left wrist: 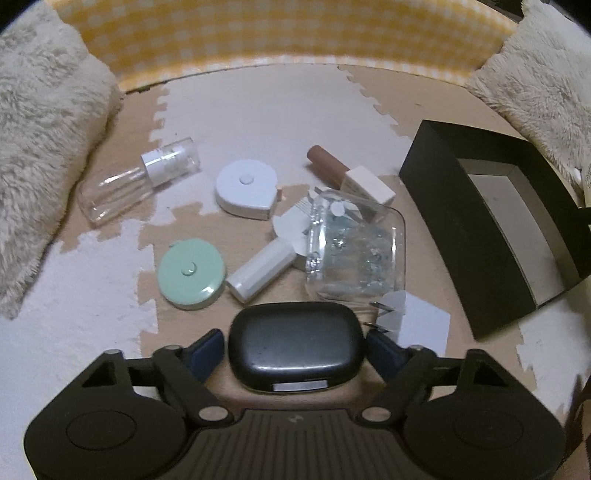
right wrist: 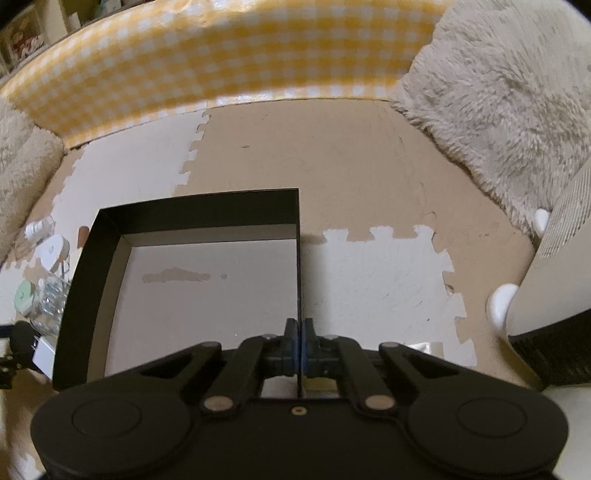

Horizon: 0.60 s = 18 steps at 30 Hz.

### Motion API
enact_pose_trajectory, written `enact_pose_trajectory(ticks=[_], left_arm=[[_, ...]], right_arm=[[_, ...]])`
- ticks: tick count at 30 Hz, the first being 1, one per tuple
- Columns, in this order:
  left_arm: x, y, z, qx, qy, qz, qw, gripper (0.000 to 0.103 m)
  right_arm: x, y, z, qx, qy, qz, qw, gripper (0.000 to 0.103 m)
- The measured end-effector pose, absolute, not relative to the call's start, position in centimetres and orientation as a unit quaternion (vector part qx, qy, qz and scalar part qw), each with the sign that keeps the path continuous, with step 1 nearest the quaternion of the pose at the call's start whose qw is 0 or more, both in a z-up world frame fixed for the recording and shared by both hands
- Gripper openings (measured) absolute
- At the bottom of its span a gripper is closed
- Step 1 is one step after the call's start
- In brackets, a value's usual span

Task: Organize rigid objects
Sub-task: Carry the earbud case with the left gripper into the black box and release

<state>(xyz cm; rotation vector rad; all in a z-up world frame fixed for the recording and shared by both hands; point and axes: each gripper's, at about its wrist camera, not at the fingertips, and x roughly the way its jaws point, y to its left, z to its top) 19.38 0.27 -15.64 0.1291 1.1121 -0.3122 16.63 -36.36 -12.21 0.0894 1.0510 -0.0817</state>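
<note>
My left gripper (left wrist: 295, 349) is shut on a black rounded case (left wrist: 295, 345), held just above the floor mat. Ahead of it lie a clear glass jar (left wrist: 354, 247), a white tube (left wrist: 260, 267), a mint tape measure (left wrist: 191, 272), a white tape measure (left wrist: 245, 188), a clear spray bottle (left wrist: 138, 181), a brown-capped bottle (left wrist: 349, 173) and a white plug (left wrist: 410, 321). The black box (left wrist: 495, 229) stands open to the right. My right gripper (right wrist: 300, 341) is shut on the right wall of the black box (right wrist: 184, 221), whose grey floor is bare.
Fluffy cream cushions (left wrist: 40, 147) (right wrist: 498, 110) flank the beige and white foam mat (right wrist: 369, 166). A yellow checked wall (left wrist: 280, 33) closes the back. A white and black appliance (right wrist: 546, 295) stands at the right.
</note>
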Motion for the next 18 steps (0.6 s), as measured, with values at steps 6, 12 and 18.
enact_pose_trajectory(ticks=[6,12,18], left_arm=[[19.3,0.0,-15.6,0.073,0.531,-0.142,0.833,0.081],[19.6,0.8,-15.2,0.067,0.548,-0.114,0.826,0.081],[19.7,2.2,-13.1,0.02,0.533,-0.089,0.841,0.081]], right_arm=[[16.6,-36.2,-12.2,0.04,0.499,-0.038,0.865,0.003],[16.8,-36.0,-12.4,0.029,0.506,-0.038,0.861,0.002],[16.7,-35.9,-12.5,0.025,0.505,-0.038,0.862,0.002]])
